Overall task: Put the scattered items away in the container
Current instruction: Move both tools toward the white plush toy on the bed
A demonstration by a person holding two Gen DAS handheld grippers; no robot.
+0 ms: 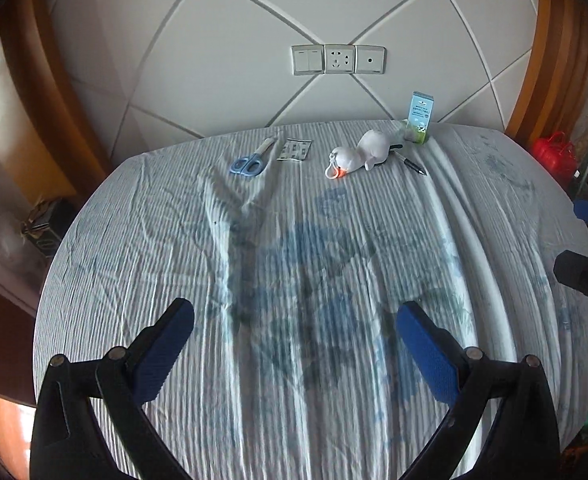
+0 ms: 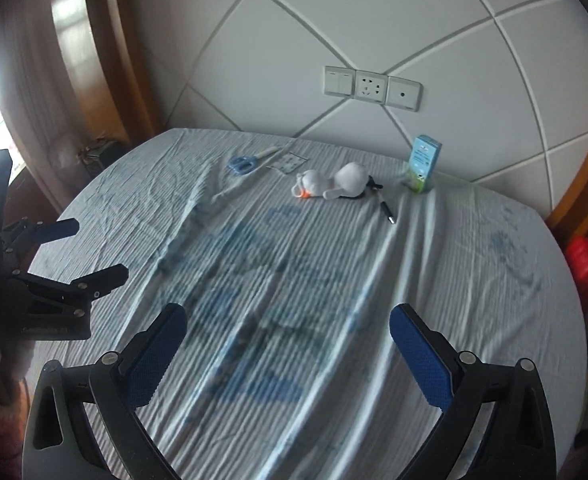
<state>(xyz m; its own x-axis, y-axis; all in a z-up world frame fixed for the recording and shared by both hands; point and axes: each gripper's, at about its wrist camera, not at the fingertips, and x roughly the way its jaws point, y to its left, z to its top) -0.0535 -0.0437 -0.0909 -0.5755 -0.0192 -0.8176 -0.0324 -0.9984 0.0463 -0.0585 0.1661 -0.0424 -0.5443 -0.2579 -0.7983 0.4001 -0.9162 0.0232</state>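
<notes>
Five loose items lay in a row along the far edge of the bed [image 1: 294, 280], close to the padded white headboard wall [image 1: 253, 40]. Counted from the left: one pair of blue-handled scissors [image 1: 249, 160], one small printed packet [image 1: 294, 149] just right of the scissors, one white plush toy [image 1: 364, 153] with an orange clip at its near end, one dark pen [image 1: 414, 163] lying slantwise just right of the toy, and one light blue carton [image 1: 420, 117] standing upright at the far right, against the wall. The right wrist view showed the same five: scissors [image 2: 245, 161], packet [image 2: 287, 163], plush toy [image 2: 336, 182], pen [image 2: 385, 207] and carton [image 2: 422, 163]. No container showed in either view.

The bed was covered by a wrinkled, pale striped sheet with a faded blue print. One panel of three wall plates [image 1: 338, 59] sat on the headboard wall above the items.

The left gripper [image 1: 294, 320] hovered over the near part of the bed, its two blue-padded fingers [image 1: 161, 356] spread wide, holding nothing and touching nothing. The right gripper [image 2: 287, 324] hovered likewise, to the right of the left one, its fingers [image 2: 422, 360] equally wide apart and empty. Both were well apart from the five items.

A red bag [image 1: 554, 154] stood beyond the bed's right side.
</notes>
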